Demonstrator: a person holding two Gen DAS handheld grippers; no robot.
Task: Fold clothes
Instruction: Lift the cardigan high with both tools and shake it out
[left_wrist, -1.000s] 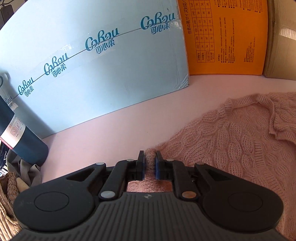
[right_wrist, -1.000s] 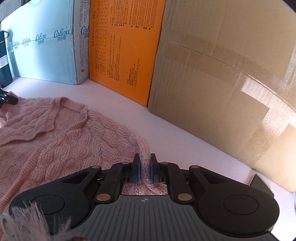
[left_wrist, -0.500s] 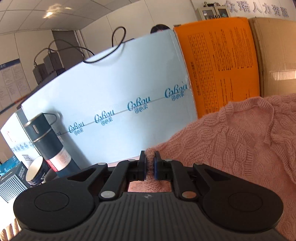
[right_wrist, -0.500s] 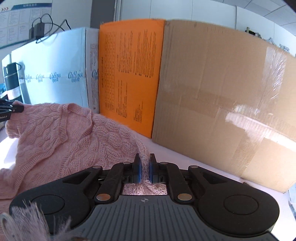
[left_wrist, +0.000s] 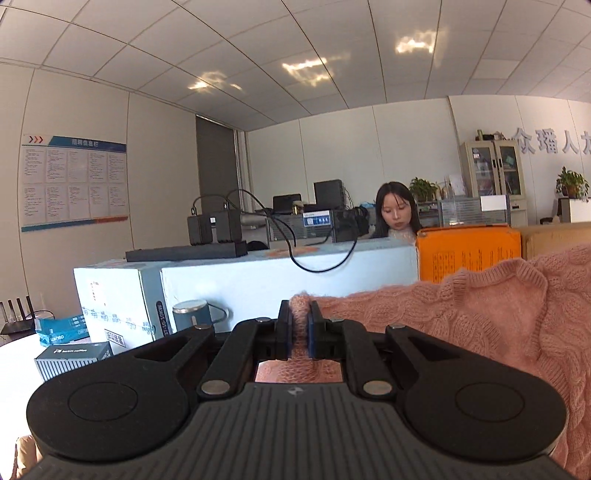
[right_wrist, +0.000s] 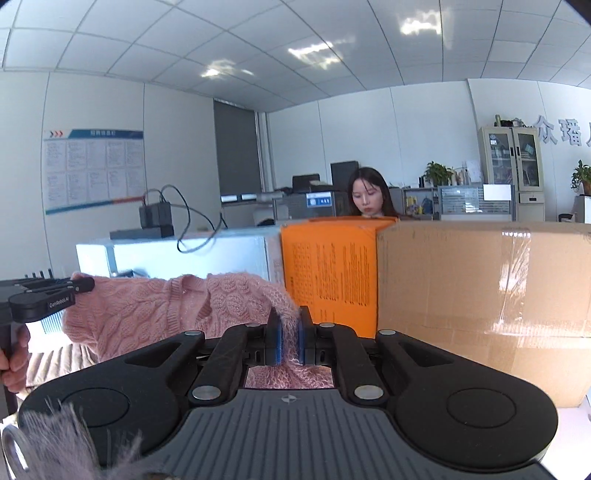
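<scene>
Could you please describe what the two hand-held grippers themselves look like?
Each hand-held gripper is matte black: a ribbed grey-black body, two round side discs, silver pivot pins and blue-padded fingers. The right view shows the left one side-on, with white "GenRobot.AI" lettering.

Pink cable-knit sweater (right_wrist: 147, 314) aloft, stretched sideways

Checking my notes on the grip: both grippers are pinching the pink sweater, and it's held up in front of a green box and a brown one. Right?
Not quite: the box beside the brown box is orange, not green, as the right wrist view shows. The rest holds: the left gripper and right gripper both pinch the pink sweater.
</scene>
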